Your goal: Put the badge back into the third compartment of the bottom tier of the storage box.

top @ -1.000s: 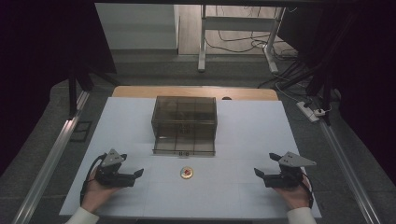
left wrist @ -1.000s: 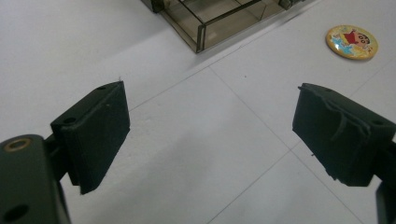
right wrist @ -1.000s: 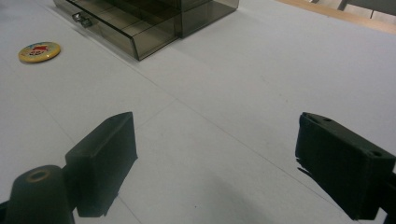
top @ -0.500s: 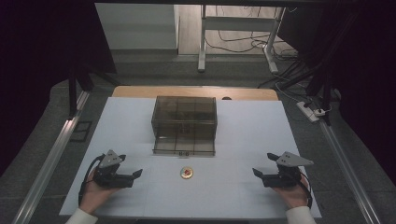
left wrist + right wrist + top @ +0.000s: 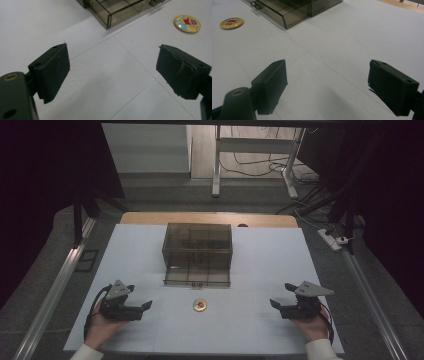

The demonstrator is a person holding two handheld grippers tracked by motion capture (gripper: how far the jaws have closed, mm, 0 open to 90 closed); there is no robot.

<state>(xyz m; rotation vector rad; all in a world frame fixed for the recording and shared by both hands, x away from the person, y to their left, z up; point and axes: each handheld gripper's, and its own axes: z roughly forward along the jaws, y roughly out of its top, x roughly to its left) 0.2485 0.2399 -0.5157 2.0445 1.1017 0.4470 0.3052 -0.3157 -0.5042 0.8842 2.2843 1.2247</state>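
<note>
A smoky see-through box (image 5: 197, 251) with a drawer pulled out at its front stands mid-table. A small round yellow badge (image 5: 199, 305) with a cartoon print lies flat in front of the drawer. My left gripper (image 5: 145, 306) rests near the table's front left, open, jaws empty, pointing right toward the badge (image 5: 187, 23). My right gripper (image 5: 274, 304) rests at the front right, open and empty, pointing left. In the right gripper view the badge (image 5: 231, 23) lies far left, beside the drawer's corner (image 5: 284, 15).
The white table top (image 5: 270, 260) spreads wide around the box. A wooden edge (image 5: 150, 218) runs along the back. Metal rails (image 5: 55, 290) flank both sides, with a power strip (image 5: 334, 240) off the right side.
Both grippers shifted slightly toward the front edge of the table. The badge and box stayed in place.
</note>
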